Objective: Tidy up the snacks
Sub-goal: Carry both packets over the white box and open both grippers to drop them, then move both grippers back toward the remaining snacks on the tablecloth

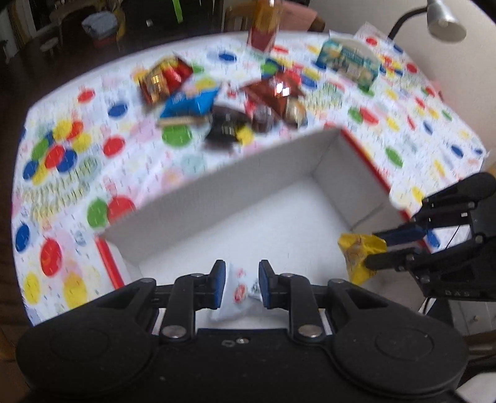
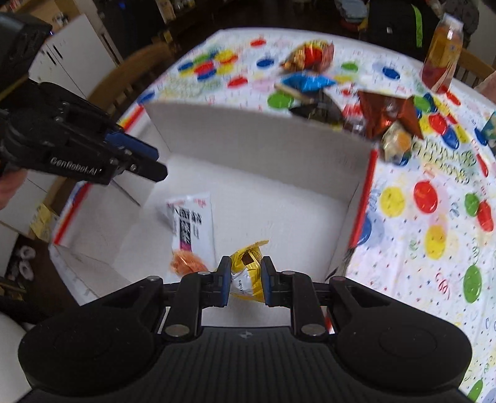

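Note:
A white cardboard box (image 1: 217, 192) (image 2: 263, 133) with red edges stands open on the table. My left gripper (image 1: 241, 283) (image 2: 159, 164) hovers over its near left part, slightly open with nothing between its fingers. Below it a white snack packet (image 1: 235, 297) (image 2: 192, 220) lies flat on the box floor. My right gripper (image 2: 246, 277) (image 1: 372, 249) is shut on a yellow-gold snack packet (image 2: 248, 269) (image 1: 356, 254), held above the box's near right side. Several loose snack bags (image 1: 232, 102) (image 2: 341, 99) lie in a pile on the table beyond the box.
The table has a white cloth with coloured dots (image 1: 77, 186) (image 2: 434, 217). A tall bottle (image 1: 263, 24) (image 2: 440, 52) stands at the far edge, a blue-green carton (image 1: 347, 62) beside it. A desk lamp (image 1: 443, 18) is far right. A wooden chair (image 2: 133, 71) stands at the left.

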`<action>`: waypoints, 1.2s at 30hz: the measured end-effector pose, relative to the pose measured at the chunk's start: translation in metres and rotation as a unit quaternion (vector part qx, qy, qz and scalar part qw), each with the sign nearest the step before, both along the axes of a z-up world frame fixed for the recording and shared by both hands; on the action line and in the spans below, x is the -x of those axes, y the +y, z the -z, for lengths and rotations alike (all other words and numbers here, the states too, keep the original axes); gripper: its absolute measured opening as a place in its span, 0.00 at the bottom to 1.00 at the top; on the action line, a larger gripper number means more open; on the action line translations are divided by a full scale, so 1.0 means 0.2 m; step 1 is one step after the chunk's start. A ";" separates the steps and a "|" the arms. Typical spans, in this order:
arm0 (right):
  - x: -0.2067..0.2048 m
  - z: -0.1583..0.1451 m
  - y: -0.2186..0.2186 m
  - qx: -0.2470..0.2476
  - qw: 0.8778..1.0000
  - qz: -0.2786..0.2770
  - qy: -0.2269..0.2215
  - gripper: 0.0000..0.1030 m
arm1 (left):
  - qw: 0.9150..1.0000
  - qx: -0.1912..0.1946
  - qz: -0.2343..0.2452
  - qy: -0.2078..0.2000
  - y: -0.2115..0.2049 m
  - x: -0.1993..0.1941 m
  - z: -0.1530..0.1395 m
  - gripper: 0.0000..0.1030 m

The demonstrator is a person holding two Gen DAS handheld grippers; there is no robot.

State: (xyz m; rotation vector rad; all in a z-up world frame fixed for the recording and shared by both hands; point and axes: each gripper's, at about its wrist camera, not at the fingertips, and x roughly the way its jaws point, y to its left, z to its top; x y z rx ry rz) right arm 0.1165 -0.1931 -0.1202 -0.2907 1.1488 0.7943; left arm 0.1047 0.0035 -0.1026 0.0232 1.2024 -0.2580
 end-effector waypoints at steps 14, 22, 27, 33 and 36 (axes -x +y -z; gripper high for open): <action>0.04 0.13 0.02 0.016 1.000 0.021 0.014 0.20 | 1.000 -0.017 0.007 0.015 -0.10 0.10 0.17 0.21; 0.07 0.08 0.00 -0.024 0.998 0.040 0.033 0.55 | 1.000 -0.004 0.004 0.011 -0.11 0.13 0.15 0.35; 0.11 -0.02 -0.01 -0.042 0.998 0.042 0.022 0.70 | 1.000 -0.001 0.009 -0.018 -0.13 0.17 0.07 0.63; 0.11 -0.17 -0.05 -0.059 0.997 0.049 0.003 0.75 | 0.999 0.006 0.008 -0.052 -0.13 0.18 -0.05 0.74; 0.10 -0.25 -0.06 -0.060 0.997 0.050 -0.012 0.77 | 0.997 0.002 0.010 -0.071 -0.13 0.18 -0.11 0.77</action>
